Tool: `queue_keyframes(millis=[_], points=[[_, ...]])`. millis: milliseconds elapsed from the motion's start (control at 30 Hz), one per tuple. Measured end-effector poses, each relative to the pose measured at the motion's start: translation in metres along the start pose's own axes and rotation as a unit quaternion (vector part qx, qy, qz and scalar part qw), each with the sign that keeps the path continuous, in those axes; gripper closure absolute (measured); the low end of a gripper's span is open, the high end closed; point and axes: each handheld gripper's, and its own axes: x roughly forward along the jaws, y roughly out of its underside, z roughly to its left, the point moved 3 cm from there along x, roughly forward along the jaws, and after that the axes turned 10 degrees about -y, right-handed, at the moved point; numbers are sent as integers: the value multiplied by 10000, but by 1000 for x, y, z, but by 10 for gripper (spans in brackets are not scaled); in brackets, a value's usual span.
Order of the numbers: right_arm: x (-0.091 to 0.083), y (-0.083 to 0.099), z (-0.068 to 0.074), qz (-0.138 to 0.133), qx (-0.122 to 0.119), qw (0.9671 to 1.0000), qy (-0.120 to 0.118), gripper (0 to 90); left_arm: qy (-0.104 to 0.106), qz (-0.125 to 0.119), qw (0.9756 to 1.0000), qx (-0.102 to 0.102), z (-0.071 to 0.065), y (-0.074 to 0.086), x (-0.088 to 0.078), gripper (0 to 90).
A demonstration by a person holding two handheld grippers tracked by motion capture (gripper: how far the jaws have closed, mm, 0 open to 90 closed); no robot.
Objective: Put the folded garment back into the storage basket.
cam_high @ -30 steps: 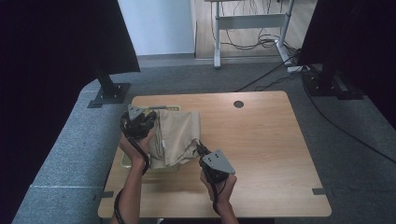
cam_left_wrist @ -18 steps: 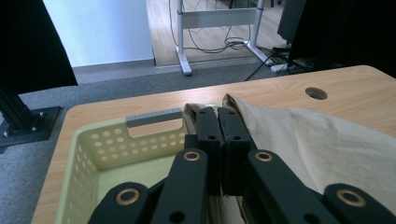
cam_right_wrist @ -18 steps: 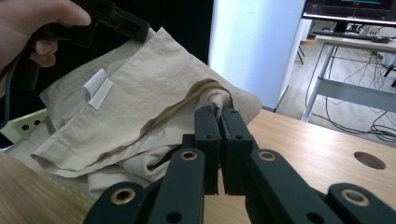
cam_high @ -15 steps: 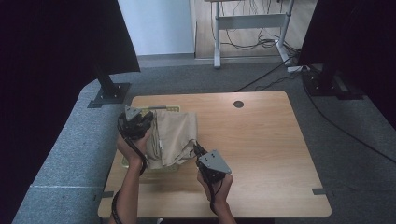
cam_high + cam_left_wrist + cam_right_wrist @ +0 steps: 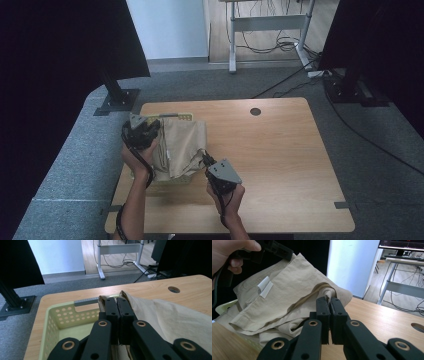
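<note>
A beige garment (image 5: 182, 145) lies heaped over a pale yellow-green perforated basket (image 5: 176, 117) on the left part of the wooden table (image 5: 280, 150). My left gripper (image 5: 152, 129) is shut on the garment's far left edge, above the basket's back rim; cloth (image 5: 155, 315) shows on both sides of the closed jaw tips. My right gripper (image 5: 205, 158) is shut on a bunched fold at the garment's near right corner (image 5: 329, 293). In the right gripper view the garment (image 5: 287, 287) carries a white label (image 5: 265, 286), and the other hand holds its top edge.
The basket's inside (image 5: 75, 322) is partly bare on its left half. A round cable hole (image 5: 255, 111) sits at the table's back. Dark stands (image 5: 116, 97) and a desk frame with cables (image 5: 270, 30) stand on the grey carpet beyond the table.
Both hands have drifted slightly left with the cloth still pinched. The grips look the same.
</note>
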Motion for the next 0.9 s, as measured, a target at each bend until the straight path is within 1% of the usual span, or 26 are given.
queue_keyframes(millis=[233, 267, 567, 900], points=[[5, 0, 3, 16, -6, 10000, -30, 868, -27, 19, 10000, 8, 2, 1, 1, 886], [6, 1, 4, 28, -8, 10000, -42, 868, -49, 43, 10000, 10, 5, 2, 2, 887], [10, 1, 5, 53, 4, 10000, -57, 868, -61, 57, 10000, 7, 6, 3, 4, 886], [16, 1, 8, 65, 13, 9999, -87, 868, -109, 69, 9999, 12, 12, 3, 4, 886]])
